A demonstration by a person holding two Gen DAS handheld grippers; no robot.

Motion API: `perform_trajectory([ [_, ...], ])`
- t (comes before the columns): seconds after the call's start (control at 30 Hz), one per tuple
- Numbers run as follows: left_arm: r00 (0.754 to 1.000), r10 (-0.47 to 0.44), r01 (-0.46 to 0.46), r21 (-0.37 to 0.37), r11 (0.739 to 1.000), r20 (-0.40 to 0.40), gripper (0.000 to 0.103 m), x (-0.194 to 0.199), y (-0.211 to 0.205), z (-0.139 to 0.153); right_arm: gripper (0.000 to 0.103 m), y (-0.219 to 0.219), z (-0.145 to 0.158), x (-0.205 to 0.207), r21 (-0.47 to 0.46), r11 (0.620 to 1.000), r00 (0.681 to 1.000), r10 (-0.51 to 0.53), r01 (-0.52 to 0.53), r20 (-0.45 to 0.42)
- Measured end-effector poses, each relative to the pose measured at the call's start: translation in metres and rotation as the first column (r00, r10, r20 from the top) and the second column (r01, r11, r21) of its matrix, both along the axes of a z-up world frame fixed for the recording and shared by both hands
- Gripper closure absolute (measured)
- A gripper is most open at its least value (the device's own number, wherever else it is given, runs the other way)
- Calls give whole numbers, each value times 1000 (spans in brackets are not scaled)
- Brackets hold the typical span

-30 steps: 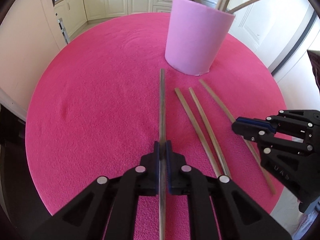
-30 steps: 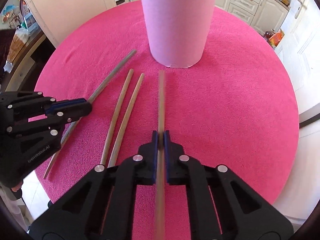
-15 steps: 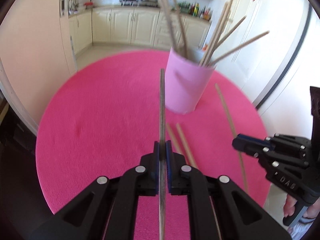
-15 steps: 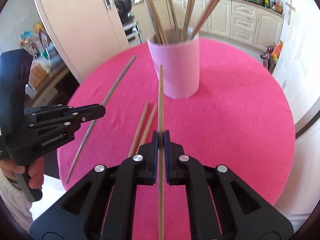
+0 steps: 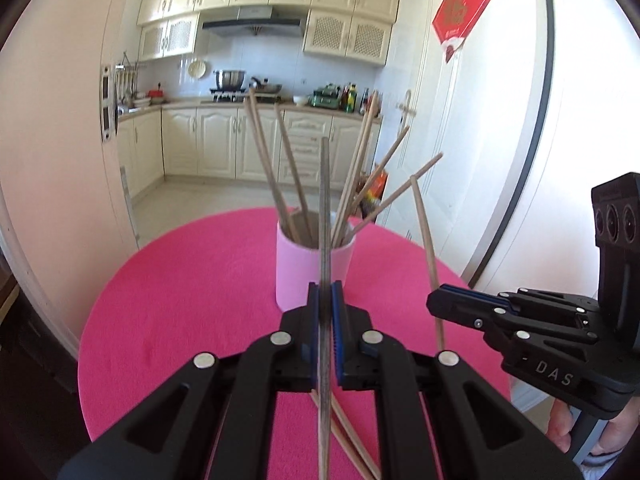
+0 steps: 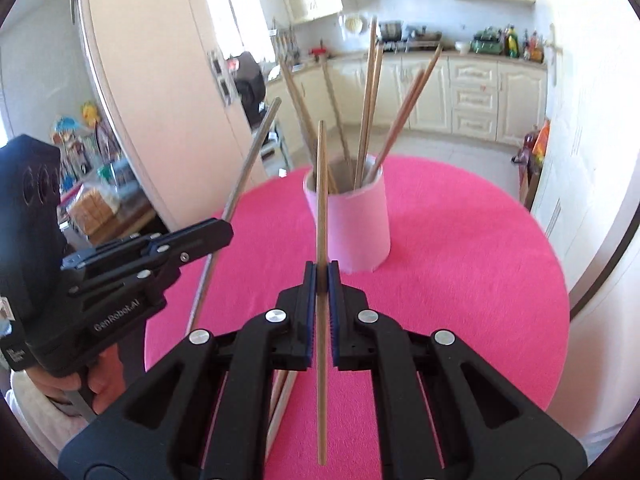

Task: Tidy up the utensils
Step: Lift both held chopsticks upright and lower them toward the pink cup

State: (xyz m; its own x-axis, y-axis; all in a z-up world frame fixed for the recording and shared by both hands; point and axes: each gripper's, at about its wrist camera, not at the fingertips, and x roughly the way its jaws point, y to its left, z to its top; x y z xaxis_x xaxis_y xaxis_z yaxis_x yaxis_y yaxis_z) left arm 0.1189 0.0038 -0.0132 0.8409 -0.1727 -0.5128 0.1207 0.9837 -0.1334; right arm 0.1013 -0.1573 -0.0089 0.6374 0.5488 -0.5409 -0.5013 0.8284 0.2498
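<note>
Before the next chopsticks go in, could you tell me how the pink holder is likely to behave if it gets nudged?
The pink holder looks tall and narrow-based, with chopsticks leaning out high, so it may tip. The fuzzy pink tablecloth probably resists sliding.

I see holder (image 5: 314, 268) on table (image 5: 200, 280), ahead of both grippers; chopsticks (image 5: 280, 172) standing in it; two loose chopsticks (image 5: 352, 436) lying under my left gripper (image 5: 325, 312)

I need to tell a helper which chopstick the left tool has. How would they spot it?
On the round pink table stands a pink cup of wooden chopsticks. The left tool grips a chopstick aimed at it: the only grey, metallic one.
</note>
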Motion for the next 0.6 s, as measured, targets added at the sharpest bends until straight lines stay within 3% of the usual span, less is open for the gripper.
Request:
perform_trajectory([
  [0.4, 977, 22, -25, 11, 1000, 211, 97, -8, -16, 34, 97, -14, 38, -7, 129, 992, 983, -39, 16, 181],
  [0.6, 952, 28, -25, -13, 1000, 306, 96, 2, -13, 53, 97, -15, 55, -7, 170, 985, 946, -92, 40, 311],
])
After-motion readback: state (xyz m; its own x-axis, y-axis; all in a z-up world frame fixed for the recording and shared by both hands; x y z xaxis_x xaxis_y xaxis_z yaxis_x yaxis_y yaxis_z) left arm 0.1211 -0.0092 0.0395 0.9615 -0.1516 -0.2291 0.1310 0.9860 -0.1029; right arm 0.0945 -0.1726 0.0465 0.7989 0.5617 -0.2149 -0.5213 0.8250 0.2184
